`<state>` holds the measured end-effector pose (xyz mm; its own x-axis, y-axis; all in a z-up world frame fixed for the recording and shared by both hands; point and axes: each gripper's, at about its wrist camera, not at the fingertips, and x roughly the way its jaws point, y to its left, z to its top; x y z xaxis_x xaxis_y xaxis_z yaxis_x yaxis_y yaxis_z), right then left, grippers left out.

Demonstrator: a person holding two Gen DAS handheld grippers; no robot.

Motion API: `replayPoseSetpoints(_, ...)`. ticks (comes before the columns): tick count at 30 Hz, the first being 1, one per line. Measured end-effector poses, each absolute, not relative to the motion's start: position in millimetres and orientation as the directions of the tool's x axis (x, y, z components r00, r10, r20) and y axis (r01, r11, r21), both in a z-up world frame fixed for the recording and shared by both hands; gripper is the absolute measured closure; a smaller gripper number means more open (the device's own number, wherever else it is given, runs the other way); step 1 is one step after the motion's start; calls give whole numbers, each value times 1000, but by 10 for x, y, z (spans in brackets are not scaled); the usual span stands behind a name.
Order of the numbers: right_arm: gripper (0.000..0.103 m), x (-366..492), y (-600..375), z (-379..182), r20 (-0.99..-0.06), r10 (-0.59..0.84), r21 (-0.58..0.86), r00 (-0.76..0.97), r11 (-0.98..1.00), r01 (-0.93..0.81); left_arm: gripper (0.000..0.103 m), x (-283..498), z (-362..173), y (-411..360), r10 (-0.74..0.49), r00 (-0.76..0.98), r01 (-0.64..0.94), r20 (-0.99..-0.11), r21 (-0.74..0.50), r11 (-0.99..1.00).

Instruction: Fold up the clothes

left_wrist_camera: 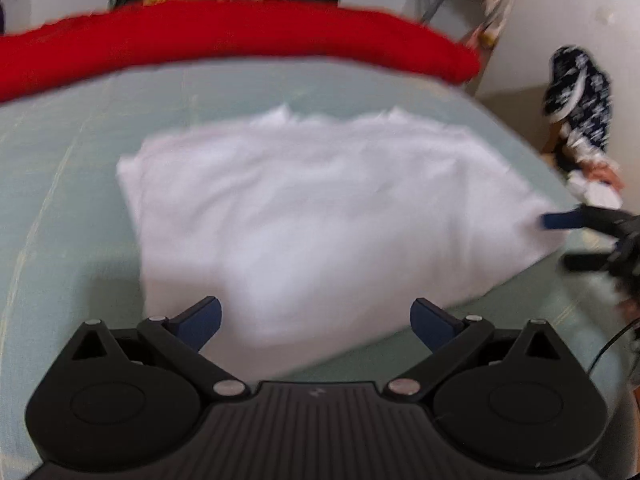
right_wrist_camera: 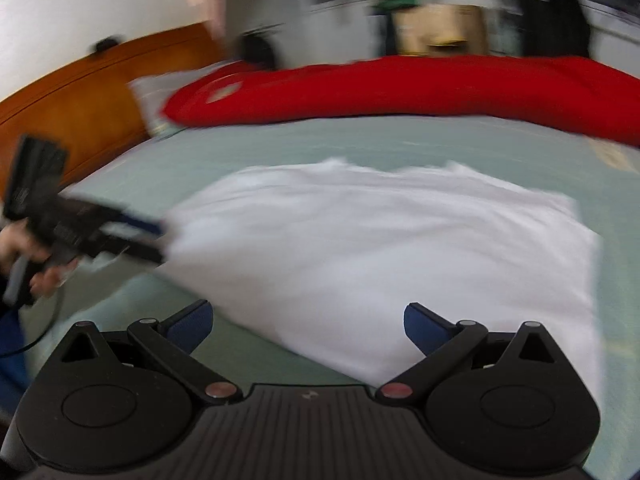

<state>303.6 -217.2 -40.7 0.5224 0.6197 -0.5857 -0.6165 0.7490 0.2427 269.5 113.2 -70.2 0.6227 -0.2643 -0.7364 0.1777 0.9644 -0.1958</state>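
Note:
A folded white garment (left_wrist_camera: 320, 208) (right_wrist_camera: 380, 248) lies flat on the pale green bed sheet (left_wrist_camera: 68, 200) (right_wrist_camera: 360, 140). In the left wrist view my left gripper (left_wrist_camera: 316, 320) is open wide just above the garment's near edge, with nothing pinched. My right gripper (right_wrist_camera: 308, 324) is open the same way over the garment's near edge. Each gripper also shows in the other's view, at a side corner of the garment: the right gripper (left_wrist_camera: 560, 240) and the left gripper (right_wrist_camera: 154, 242), fingers apart. Both views are blurred.
A long red blanket (left_wrist_camera: 240, 40) (right_wrist_camera: 400, 88) lies across the far side of the bed. A wooden headboard (right_wrist_camera: 80, 108) stands to the left. A dark patterned cloth (left_wrist_camera: 580, 100) hangs beyond the bed's right edge. A hand (right_wrist_camera: 24, 256) holds the left gripper.

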Motion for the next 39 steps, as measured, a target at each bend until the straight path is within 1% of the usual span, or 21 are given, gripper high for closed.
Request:
replayPoseSetpoints(2,0,3036,-2381,-525,-622,579,265,528,789,-554,3,2639,-765,1213,-248,613,159,-750,-190,969)
replayPoseSetpoints(4,0,3030,-2577,-614,-646,550,285,529,817,-500,3,2598,-688,1272,-252,617,151,-745,-202,968)
replayPoseSetpoints(7,0,3003,-2767,-574,-621,567,322,542,814,-483,3,2656,-519,1307,-255,645,159,-720,-201,967)
replayPoseSetpoints(9,0,3053,-2743,-458,-583,577,325,572,811,-487,3,2790,-424,1284,-255,667,162,-700,-197,967)
replayPoseSetpoints(13,0,3361,-2572,-376,-525,612,350,591,788,-506,3,3133,-389,1207,-296,677,173,-674,-246,954)
replayPoseSetpoints(16,0,3640,-2468,-512,-530,624,407,574,781,-473,3,3300,-500,1151,-294,669,165,-683,-250,954)
replayPoseSetpoints(18,0,3768,-2448,-639,-549,611,422,570,792,-441,3,3343,-606,1178,-265,660,135,-703,-235,962)
replayPoseSetpoints(20,0,3783,-2537,-711,-540,608,443,582,793,-417,3,3347,-722,1281,-238,646,98,-725,-231,968)
replayPoseSetpoints(23,0,3676,-2756,-700,-536,599,465,595,798,-384,3,3243,-734,1423,-244,657,113,-713,-227,967)
replayPoseSetpoints(26,0,3564,-2928,-642,-565,571,428,596,820,-379,3,3132,-651,1427,-202,659,119,-724,-165,979)
replayPoseSetpoints(28,0,3466,-2992,-565,-610,505,354,610,863,-360,5,3043,-592,1399,-167,661,126,-732,-111,986)
replayPoseSetpoints(30,0,3352,-3047,-482,-636,456,290,622,889,-355,5,2921,-532,1348,-141,673,151,-726,-52,987)
replayPoseSetpoints(34,0,3080,-2941,-317,-639,399,139,657,901,-412,5,2624,-417,1137,-86,722,232,-687,123,965)
replayPoseSetpoints(39,0,2773,-2711,-155,-627,342,-44,700,881,-470,5,2262,-378,717,-40,777,343,-628,369,864)
